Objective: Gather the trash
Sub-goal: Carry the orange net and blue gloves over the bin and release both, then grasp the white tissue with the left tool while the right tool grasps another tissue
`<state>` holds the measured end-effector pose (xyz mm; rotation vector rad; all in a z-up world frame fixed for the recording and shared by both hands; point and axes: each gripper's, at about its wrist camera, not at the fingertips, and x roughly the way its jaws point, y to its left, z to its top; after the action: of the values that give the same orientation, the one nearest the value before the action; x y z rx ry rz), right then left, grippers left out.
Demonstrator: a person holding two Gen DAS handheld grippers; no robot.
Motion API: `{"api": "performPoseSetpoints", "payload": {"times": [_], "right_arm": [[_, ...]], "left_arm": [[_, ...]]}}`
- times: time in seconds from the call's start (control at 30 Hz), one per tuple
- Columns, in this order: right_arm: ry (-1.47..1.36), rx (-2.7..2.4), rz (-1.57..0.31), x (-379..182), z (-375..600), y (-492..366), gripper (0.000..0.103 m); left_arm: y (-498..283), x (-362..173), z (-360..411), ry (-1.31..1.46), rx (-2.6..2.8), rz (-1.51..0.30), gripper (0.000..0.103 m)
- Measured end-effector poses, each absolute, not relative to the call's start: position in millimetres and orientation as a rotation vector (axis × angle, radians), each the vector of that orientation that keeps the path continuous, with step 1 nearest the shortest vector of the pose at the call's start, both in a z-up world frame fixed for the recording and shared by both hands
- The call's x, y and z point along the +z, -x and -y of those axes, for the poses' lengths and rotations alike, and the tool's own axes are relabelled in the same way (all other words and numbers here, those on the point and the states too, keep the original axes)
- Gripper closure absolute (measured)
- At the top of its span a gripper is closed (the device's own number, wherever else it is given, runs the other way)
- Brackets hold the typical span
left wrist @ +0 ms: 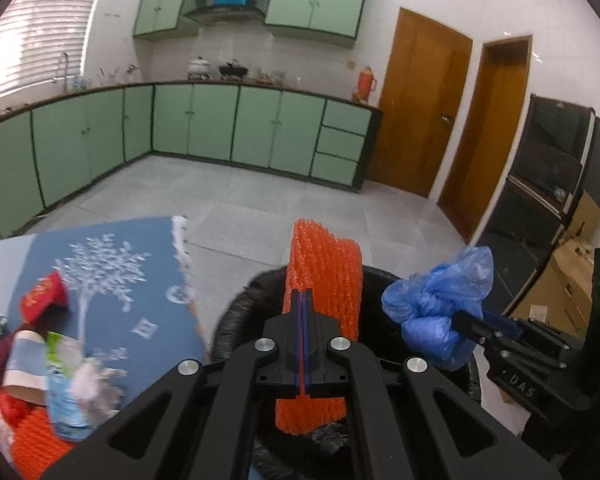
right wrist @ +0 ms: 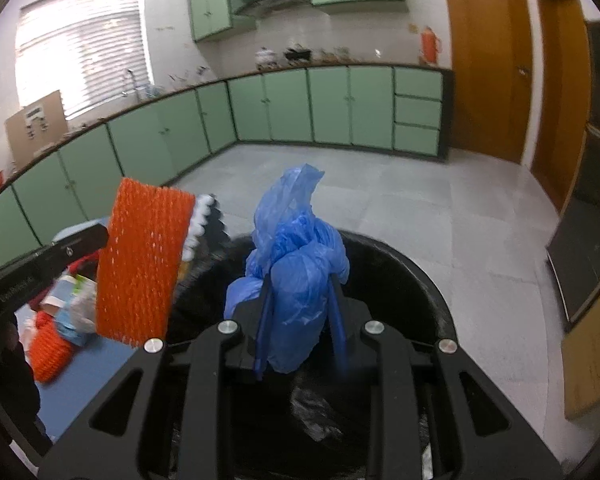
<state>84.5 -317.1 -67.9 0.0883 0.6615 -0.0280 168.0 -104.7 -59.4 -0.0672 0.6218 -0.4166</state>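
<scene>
My left gripper is shut on an orange foam net sleeve and holds it upright over the black-lined trash bin. The sleeve also shows in the right wrist view. My right gripper is shut on a crumpled blue plastic bag above the bin. In the left wrist view the bag and the right gripper hang at the bin's right side. More trash lies on the table at left: a red packet, cartons and wrappers, another orange net.
A blue tablecloth with a white tree print covers the table left of the bin. Green cabinets line the far walls. Wooden doors and a black shelf unit stand at right. Grey tiled floor lies beyond.
</scene>
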Motion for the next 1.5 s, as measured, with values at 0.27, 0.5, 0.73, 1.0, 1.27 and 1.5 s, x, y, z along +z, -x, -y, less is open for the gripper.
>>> {"api": "performPoseSetpoints", "payload": {"times": [0.27,0.5,0.73,1.0,1.27,1.5], "right_arm": [[-0.104,-0.091,-0.722,-100,331,-81,0.057],[-0.102,-0.127,-0.694,-96,321,-75,0.017],[-0.103,-0.046,-0.642,-71,280,-77,0.012],[-0.092,0.122,-0.595,-51,198,-90,0.012],[-0.050,0.264,-0.593,-64,102,-105,0.012],[-0.011,0.316,-0.623,-83,56,-119,0.014]], "left_arm": [[-176,-79,124,0.058,-0.460,-0.683,0.090],[-166,-66,92,0.076,-0.397,-0.652,0.049],[-144,-54,22,0.063,-0.232,-0.621,0.035],[-109,-55,-81,0.046,0.046,-0.592,0.034],[-90,-75,-148,0.064,0.216,-0.619,0.034],[-83,-97,-174,0.108,0.264,-0.649,0.034]]}}
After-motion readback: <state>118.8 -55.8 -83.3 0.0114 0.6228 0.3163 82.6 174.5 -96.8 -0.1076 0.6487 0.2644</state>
